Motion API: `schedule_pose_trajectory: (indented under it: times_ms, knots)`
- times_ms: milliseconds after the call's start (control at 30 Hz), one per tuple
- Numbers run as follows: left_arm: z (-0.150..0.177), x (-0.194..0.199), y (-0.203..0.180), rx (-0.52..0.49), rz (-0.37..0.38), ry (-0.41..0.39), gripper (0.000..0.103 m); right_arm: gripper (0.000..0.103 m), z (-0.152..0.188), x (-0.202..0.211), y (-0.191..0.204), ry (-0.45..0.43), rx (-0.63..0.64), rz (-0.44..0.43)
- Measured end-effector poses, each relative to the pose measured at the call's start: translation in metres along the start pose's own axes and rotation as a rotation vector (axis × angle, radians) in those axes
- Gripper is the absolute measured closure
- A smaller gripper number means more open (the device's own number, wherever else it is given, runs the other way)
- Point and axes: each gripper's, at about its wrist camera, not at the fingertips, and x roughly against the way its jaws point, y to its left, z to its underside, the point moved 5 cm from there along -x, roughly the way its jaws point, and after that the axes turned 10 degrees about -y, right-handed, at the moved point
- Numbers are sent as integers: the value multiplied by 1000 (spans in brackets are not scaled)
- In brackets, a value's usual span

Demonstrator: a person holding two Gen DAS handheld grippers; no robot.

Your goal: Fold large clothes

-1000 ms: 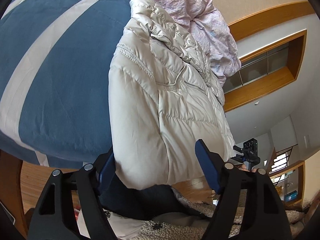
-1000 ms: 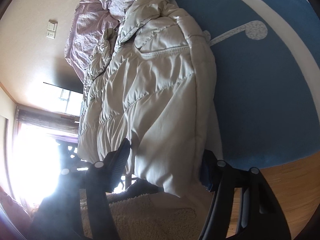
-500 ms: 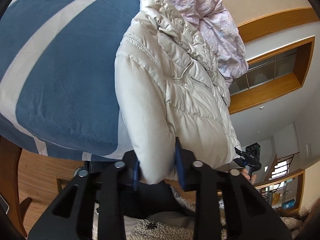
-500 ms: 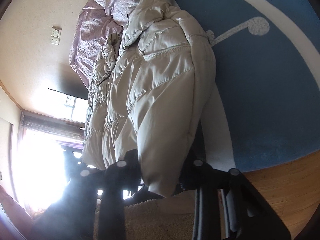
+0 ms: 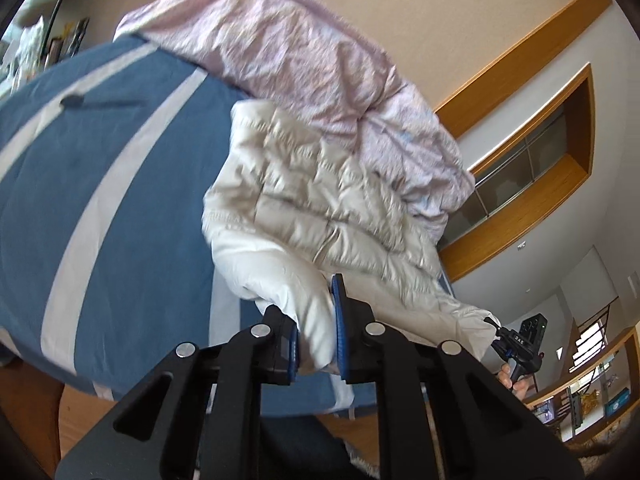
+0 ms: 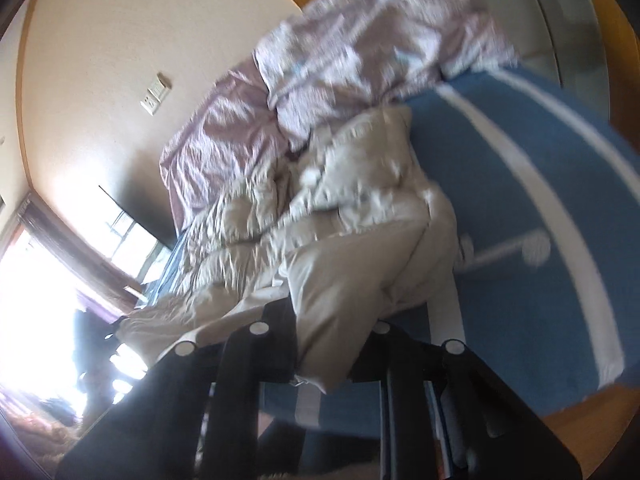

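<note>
A: Why is each gripper on a bottom corner?

B: Guessing so the hem can go up as one edge. The left gripper (image 5: 314,344) and right gripper (image 6: 324,350) both have fingers pinched on the puffer jacket (image 5: 320,200), which lies on the blue striped bed (image 5: 100,200). Pink duvet (image 5: 304,56) bunched by the wall, wood floor below.

The black left gripper (image 5: 314,338), blue-padded, is clamped at six o'clock; the black right gripper (image 6: 324,344), blurred, seems clamped likewise.
</note>
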Motion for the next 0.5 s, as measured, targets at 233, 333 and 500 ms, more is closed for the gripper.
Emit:
schedule_pose_trajectory:
  times_ms: [233,333,500]
  knots:
    - [-52,-16,-18,-38,-8,-123,90,86,-49,-18,45,-194,175,103]
    - [-73,-29,-20,-33,-7,-161,90,86,-65,-27,54,-253,203,125]
    - [-106,-51,-27,-53,-15,-202,90,86,-99,-53,67,-321,230,167]
